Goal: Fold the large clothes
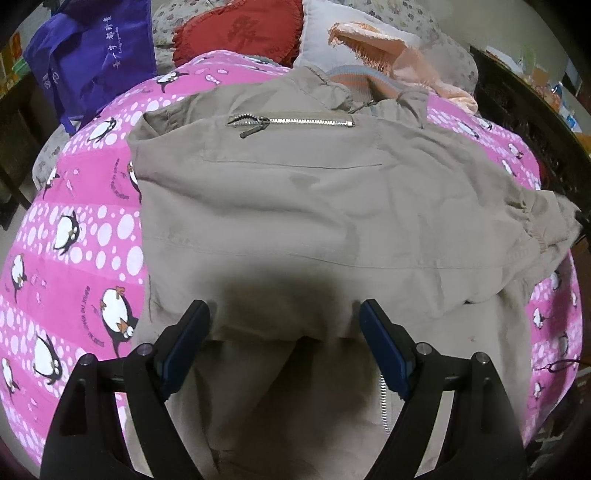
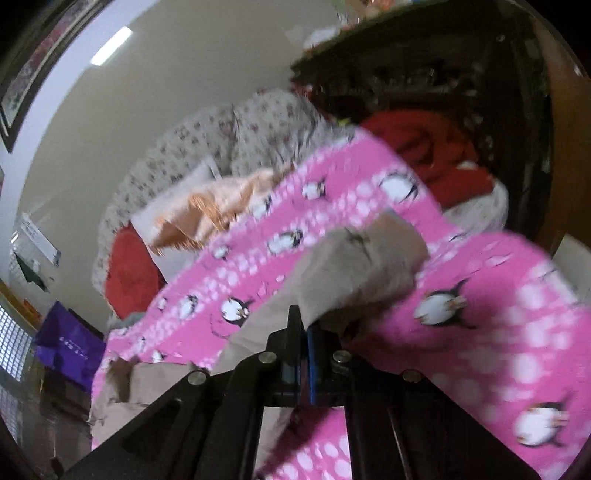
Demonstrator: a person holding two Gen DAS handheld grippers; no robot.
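A large beige jacket [image 1: 314, 206] with a silver pocket zipper [image 1: 295, 121] lies spread on a pink penguin-print blanket [image 1: 85, 236]. My left gripper [image 1: 284, 317] is open just above the jacket's near folded edge, holding nothing. In the blurred right wrist view, my right gripper [image 2: 306, 325] is shut on a bunched part of the beige jacket [image 2: 354, 269], lifted over the pink blanket [image 2: 498, 350].
A purple bag [image 1: 92, 59], a red cushion [image 1: 240, 33], a white pillow and a peach garment [image 1: 406, 62] lie behind the jacket. Dark furniture [image 1: 524, 122] stands at the right. A floral quilt [image 2: 229, 136] and red cloth [image 2: 436, 155] show in the right wrist view.
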